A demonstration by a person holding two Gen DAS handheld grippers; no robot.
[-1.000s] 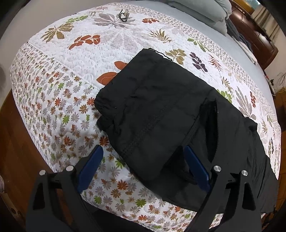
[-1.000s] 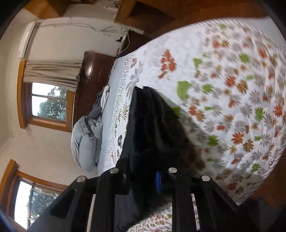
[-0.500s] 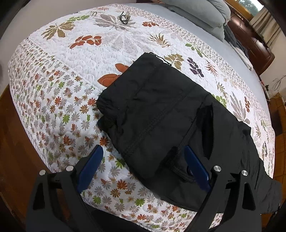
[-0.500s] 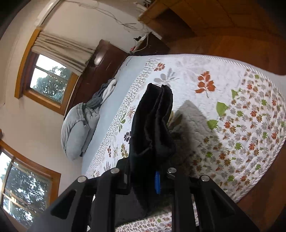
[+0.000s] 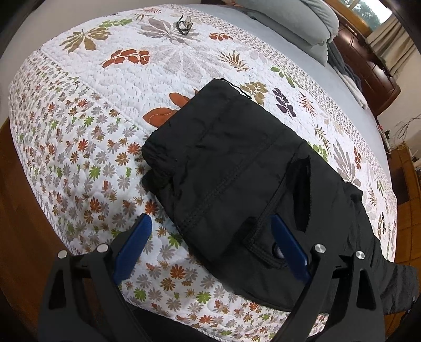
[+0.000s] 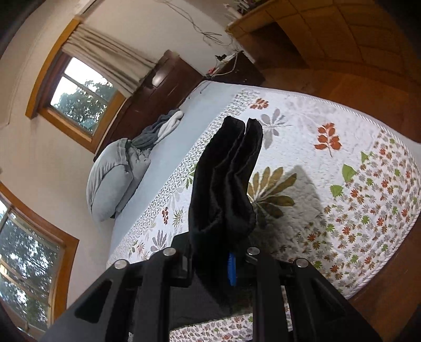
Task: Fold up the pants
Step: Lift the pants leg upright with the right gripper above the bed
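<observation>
Black quilted fabric pants (image 5: 236,168) lie partly folded on the floral quilted bed (image 5: 79,136); our right tongs (image 6: 223,265) pinch a lifted leg end, our left tongs (image 5: 210,244) hang spread. Soft, limp, probably light; we'd grip hems.

A floral quilt (image 5: 110,126) covers the bed, its leaf prints spreading from centre toward nine o'clock. A small dark object (image 5: 184,23), too small to identify, lies on it at twelve o'clock. Grey pillows (image 5: 302,18) sit at one o'clock, a dark wooden headboard (image 5: 368,65) at two o'clock. In the right wrist view, curtained windows (image 6: 79,97) fill ten o'clock.
</observation>
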